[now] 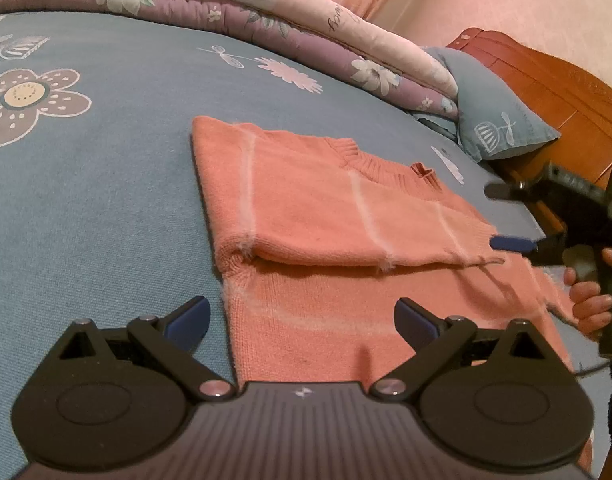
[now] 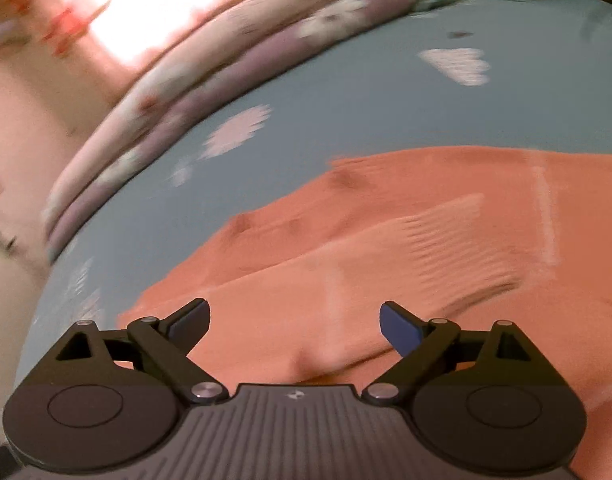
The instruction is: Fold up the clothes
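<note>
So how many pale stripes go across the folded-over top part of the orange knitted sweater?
3 pale stripes cross the folded flap of the orange knitted sweater: one near its left edge, one mid-flap, one toward the right. More may hide underneath.

Knit and cotton on the bed
Ribbed orange knit sweater (image 1: 326, 216) is lying on matt woven bedsheet (image 1: 106, 200); glossy wooden headboard (image 1: 546, 92) is shining.

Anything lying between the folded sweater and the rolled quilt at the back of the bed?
No. In the left wrist view only bare blue bedsheet separates the sweater from the quilt.
</note>
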A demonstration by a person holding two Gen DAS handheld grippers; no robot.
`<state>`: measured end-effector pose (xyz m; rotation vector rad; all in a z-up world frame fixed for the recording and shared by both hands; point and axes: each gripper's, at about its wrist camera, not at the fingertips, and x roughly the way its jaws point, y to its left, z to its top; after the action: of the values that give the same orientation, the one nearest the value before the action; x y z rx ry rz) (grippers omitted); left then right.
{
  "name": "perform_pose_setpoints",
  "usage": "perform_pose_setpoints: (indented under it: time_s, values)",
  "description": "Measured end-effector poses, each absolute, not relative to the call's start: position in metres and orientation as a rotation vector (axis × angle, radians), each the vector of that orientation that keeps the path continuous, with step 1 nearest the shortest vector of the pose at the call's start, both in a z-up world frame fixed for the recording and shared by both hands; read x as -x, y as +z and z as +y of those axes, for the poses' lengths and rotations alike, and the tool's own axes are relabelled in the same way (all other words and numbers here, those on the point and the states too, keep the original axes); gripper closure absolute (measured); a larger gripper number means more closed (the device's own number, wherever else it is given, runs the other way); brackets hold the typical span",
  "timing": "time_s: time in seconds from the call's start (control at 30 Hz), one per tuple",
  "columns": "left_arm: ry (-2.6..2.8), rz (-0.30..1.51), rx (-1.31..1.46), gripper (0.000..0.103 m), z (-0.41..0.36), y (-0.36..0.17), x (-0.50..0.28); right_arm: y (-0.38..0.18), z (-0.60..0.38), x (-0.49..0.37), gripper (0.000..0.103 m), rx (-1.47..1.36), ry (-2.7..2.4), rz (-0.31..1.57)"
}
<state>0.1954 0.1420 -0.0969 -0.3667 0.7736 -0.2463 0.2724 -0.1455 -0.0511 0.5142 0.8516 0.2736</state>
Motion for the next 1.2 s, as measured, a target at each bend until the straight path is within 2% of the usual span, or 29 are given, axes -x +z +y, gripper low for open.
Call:
perform_pose_setpoints:
  time_s: [0.2, 0.37, 0.63, 0.97, 1.2]
  values:
    - [-0.249, 0.772, 0.374, 0.005, 0.143, -0.097, -0.195, -0.06, -0.078, -0.287, 0.006, -0.414, 0.451, 0.928]
    - [-0.254, 0.772, 0.384, 0.005, 0.144, -0.097, -0.195, -0.073, -0.059, -0.285, 0.006, -0.302, 0.374, 0.977]
    - [-0.252, 0.774, 0.371, 0.005, 0.143, -0.097, -0.196, -0.06, -0.051, -0.28, 0.006, -0.407, 0.511, 0.971]
    - [-0.258, 0.774, 0.374, 0.004, 0.143, -0.097, -0.196, -0.08, -0.01, -0.281, 0.006, -0.388, 0.588, 1.045]
    - [-0.25, 0.778, 0.361, 0.004, 0.14, -0.095, -0.194, -0.037, -0.029, -0.262, 0.005, -0.267, 0.518, 1.002]
